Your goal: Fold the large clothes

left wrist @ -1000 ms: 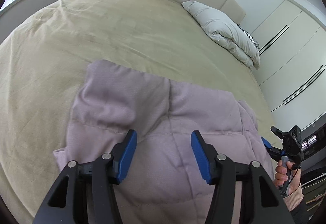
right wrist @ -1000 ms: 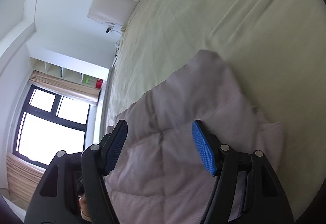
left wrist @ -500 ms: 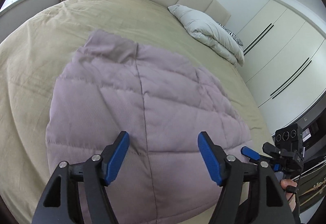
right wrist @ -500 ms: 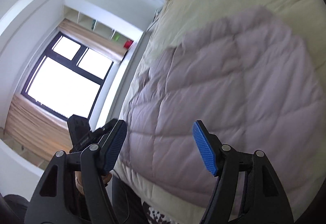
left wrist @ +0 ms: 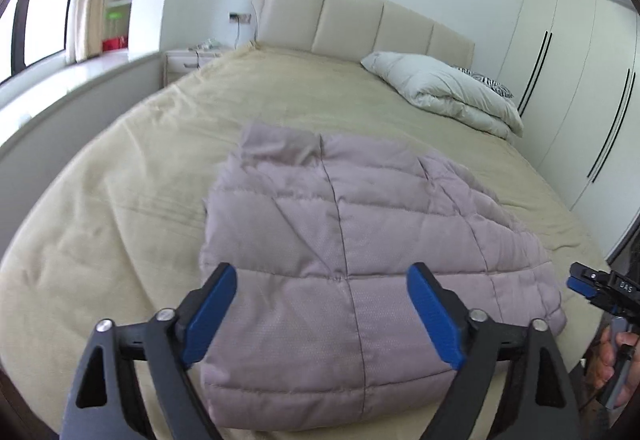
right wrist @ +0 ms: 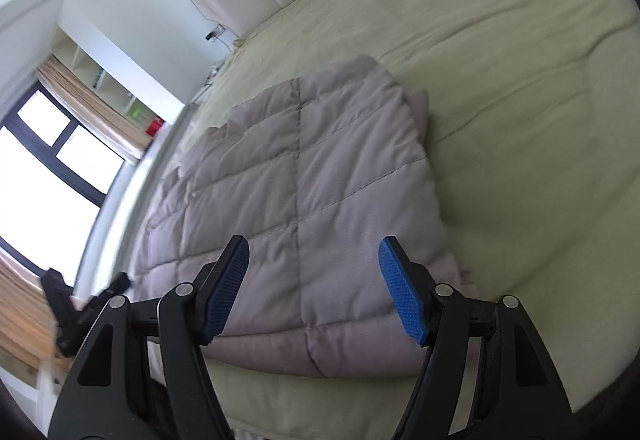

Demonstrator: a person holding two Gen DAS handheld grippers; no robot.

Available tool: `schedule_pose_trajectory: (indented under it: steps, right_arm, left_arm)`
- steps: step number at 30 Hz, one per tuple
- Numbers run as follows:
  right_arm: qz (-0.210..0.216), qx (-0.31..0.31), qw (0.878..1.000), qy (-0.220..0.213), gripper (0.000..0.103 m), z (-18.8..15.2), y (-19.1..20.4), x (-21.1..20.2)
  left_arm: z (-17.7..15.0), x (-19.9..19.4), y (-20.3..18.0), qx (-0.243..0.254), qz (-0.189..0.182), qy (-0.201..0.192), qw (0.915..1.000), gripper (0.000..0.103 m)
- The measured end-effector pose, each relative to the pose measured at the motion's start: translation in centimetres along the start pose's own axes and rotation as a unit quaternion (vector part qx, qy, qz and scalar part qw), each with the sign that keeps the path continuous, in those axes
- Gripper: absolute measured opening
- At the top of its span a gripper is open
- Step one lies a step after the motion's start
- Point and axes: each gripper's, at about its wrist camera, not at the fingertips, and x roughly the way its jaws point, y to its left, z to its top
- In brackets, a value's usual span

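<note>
A mauve quilted padded garment lies folded flat on the beige bed near its foot edge. It also shows in the right wrist view. My left gripper is open and empty, held above the garment's near edge. My right gripper is open and empty, held above the garment's near edge from the other side. The right gripper also shows at the far right of the left wrist view. The left gripper shows blurred at the lower left of the right wrist view.
A folded white duvet lies by the padded headboard. Wardrobe doors stand to the right of the bed. A window ledge and a nightstand are at the left.
Both grippers have pulled back from the garment toward the foot of the bed and risen. More of the folded garment and the room shows. Both jaws stay open.
</note>
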Motion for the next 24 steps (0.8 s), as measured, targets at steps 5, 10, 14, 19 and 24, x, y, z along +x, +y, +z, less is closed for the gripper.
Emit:
schedule_pose_trajectory:
  steps: [5,10,14,19,24]
  right_arm:
    - [-0.081,-0.137,0.983,-0.089,0.073,-1.3,7.0,-3.8]
    - [-0.121,-0.202,0.958,-0.166,0.090,-1.8,13.7,-5.9]
    - [-0.138,-0.230,0.946,-0.182,0.090,-2.1,17.2,-7.0]
    - [-0.151,-0.222,0.953,-0.140,0.091,-2.6,19.1,-9.6]
    - [-0.153,-0.210,0.958,-0.123,0.091,-3.7,20.2,-10.7]
  left_arm:
    - [0.8,-5.6,-3.2,0.070,0.110,-0.106,0.9858,0.103]
    - [1.7,-8.1,-4.3,0.078,0.155,-0.126,0.9767,0.103]
    - [1.8,-9.5,-5.0,0.065,0.178,-0.125,0.9739,0.103]
    - [2.0,-9.7,-6.4,0.070,0.159,-0.077,0.9818,0.103]
    - [1.0,-9.2,-8.2,0.069,0.125,-0.024,0.9895,0.103]
